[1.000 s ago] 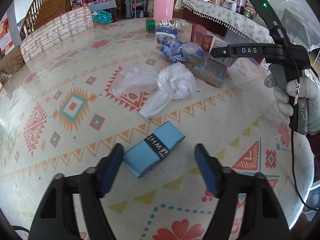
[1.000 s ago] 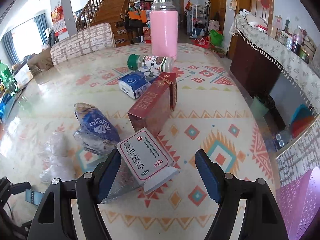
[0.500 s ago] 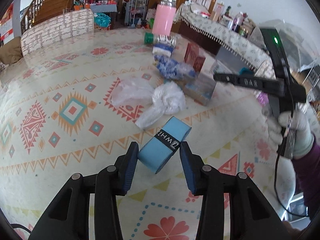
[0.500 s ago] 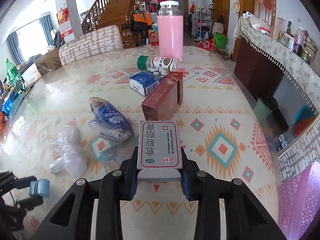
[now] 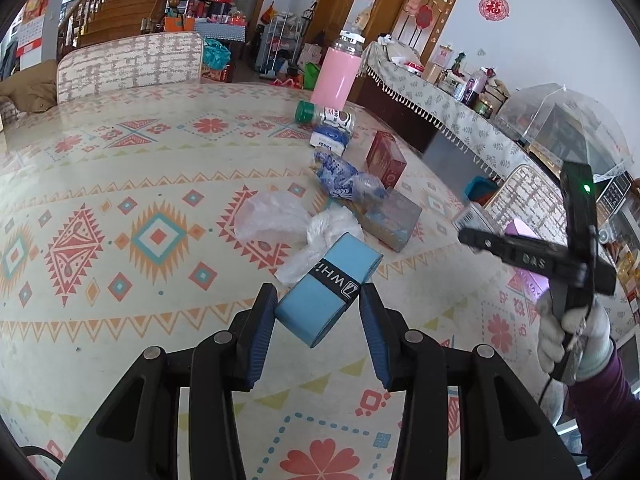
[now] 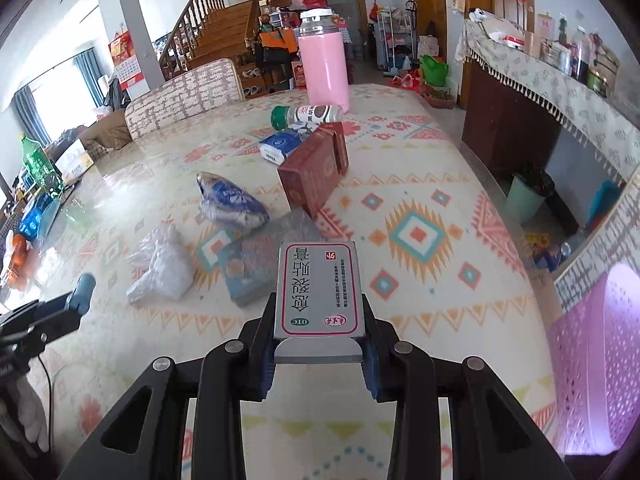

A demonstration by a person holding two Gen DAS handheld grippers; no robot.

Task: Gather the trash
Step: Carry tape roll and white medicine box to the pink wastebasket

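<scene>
My left gripper clamps the blue wrapped grip-tape roll; my right gripper clamps the white medicine box. Both lifted; next, the pink perforated basket at three o'clock.

Lived-in home dining room: patterned oilcloth-covered dining table, wooden staircase, fringed-cloth sideboard, upholstered woven chair, red paper wall decoration.

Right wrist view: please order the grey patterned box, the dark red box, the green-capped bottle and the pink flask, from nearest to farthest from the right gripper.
From the right gripper:
1. Grey patterned box, just ahead, slightly left.
2. Dark red box, straight ahead, mid-table.
3. Green-capped bottle, lying on its side behind it.
4. Pink flask, upright at the far edge.
</scene>
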